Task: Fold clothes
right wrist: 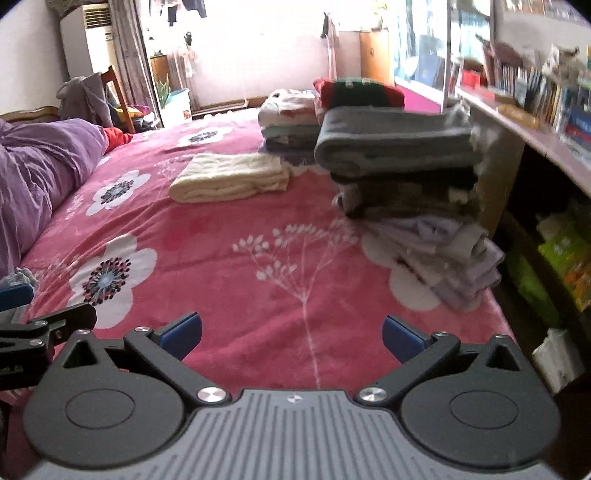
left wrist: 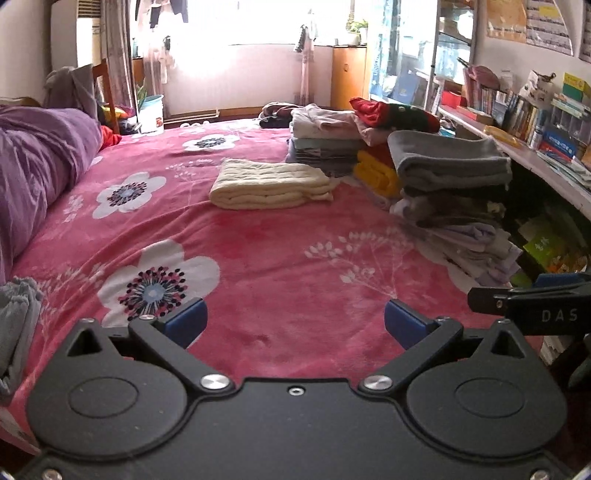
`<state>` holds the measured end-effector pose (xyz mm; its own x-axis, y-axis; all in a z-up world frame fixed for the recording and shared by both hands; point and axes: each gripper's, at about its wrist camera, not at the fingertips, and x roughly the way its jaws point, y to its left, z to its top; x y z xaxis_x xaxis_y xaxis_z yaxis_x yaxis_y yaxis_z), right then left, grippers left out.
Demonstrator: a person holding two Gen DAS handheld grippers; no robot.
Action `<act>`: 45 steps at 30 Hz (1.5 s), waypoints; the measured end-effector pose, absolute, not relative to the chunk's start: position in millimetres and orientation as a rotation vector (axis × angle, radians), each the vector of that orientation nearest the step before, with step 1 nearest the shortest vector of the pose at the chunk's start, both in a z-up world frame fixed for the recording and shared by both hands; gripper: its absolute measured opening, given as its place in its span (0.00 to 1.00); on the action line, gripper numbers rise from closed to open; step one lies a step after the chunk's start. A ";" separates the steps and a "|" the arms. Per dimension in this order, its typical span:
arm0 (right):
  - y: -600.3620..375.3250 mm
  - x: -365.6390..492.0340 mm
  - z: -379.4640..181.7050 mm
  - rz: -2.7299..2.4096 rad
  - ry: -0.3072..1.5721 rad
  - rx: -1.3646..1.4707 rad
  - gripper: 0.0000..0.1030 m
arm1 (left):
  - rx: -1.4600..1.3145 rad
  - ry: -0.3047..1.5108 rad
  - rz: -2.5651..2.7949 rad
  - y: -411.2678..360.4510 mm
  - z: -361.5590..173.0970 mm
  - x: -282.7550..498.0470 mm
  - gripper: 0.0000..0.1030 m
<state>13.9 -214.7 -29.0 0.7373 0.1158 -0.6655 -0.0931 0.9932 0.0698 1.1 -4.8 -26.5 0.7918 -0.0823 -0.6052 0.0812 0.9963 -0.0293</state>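
Bed | cream cloth folded at 12 o'clock, soft, light, grip at edge | both grippers' jaws wide, empty

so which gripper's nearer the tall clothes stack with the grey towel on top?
Right. The right gripper sits just short of the stack, which lies ahead to its right. The left gripper is further left, jaws open on both.

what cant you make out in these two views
- Grey garment: left wrist view, cut off by the left edge; its type is unclear.
- Lower layers of the nearest clothes stack: right wrist view, blurred and covered by the folded grey towel.
- Book titles on the shelf: too small to read.
- Beyond the window: washed out by glare.
- Left gripper and right gripper: both open, holding nothing.
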 end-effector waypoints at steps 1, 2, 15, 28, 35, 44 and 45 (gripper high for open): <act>-212.9 13.5 -27.7 0.112 0.727 0.021 1.00 | -0.008 0.654 -0.086 -3.6 -26.4 0.6 0.99; -211.1 13.0 -26.8 0.109 0.724 0.011 1.00 | -0.015 0.656 -0.084 -2.3 -26.0 0.0 0.99; -192.3 15.7 -20.6 0.112 0.721 -0.026 1.00 | -0.037 0.663 -0.073 4.3 -26.5 -2.4 0.99; -183.4 22.8 -26.6 0.112 0.747 -0.050 1.00 | -0.045 0.677 -0.068 6.2 -29.6 0.5 0.99; -179.2 27.3 -28.8 0.120 0.759 -0.053 1.00 | -0.046 0.685 -0.063 7.8 -31.3 3.2 0.99; -179.7 34.4 -35.9 0.123 0.772 -0.056 1.00 | -0.036 0.691 -0.056 7.5 -33.5 6.3 0.99; -179.4 34.9 -36.2 0.124 0.774 -0.056 1.00 | -0.032 0.687 -0.051 7.4 -33.9 6.1 0.99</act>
